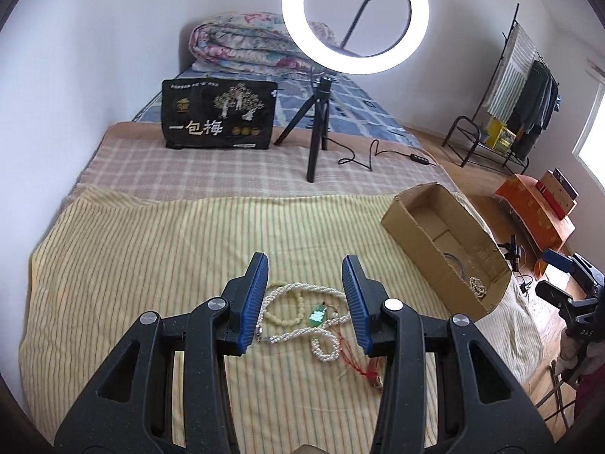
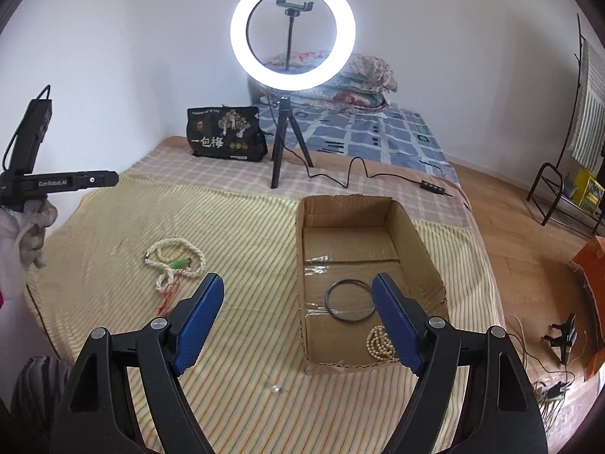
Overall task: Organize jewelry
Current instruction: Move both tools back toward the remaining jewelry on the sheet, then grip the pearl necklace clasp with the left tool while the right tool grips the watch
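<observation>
Jewelry waits in a tangle on the striped yellow cloth (image 1: 159, 249), and the left gripper (image 1: 305, 302) hangs over it with its blue pads part-way apart and nothing between them. Under those pads lie a twisted white pearl necklace (image 1: 298, 291), a pale bead bracelet (image 1: 283, 316), a green pendant (image 1: 317, 316) and a red cord (image 1: 353, 359), all overlapping. Judging by the pile, a clean pick calls for closing on one strand only, probably the pearl rope where it lies clear of the cord, then lifting slowly so that the rest can slide off rather than ride along. To the right stands the open cardboard box (image 2: 416, 234), where a dark bangle (image 2: 348, 300) and a coiled pearl strand (image 2: 378, 342) already lie on the floor. Over the box's near corner hangs the right gripper (image 2: 295, 317), jaws spread wide and empty. A small clear bead (image 2: 276, 389) rests alone on the cloth just before the box and looks easy to overlook.
</observation>
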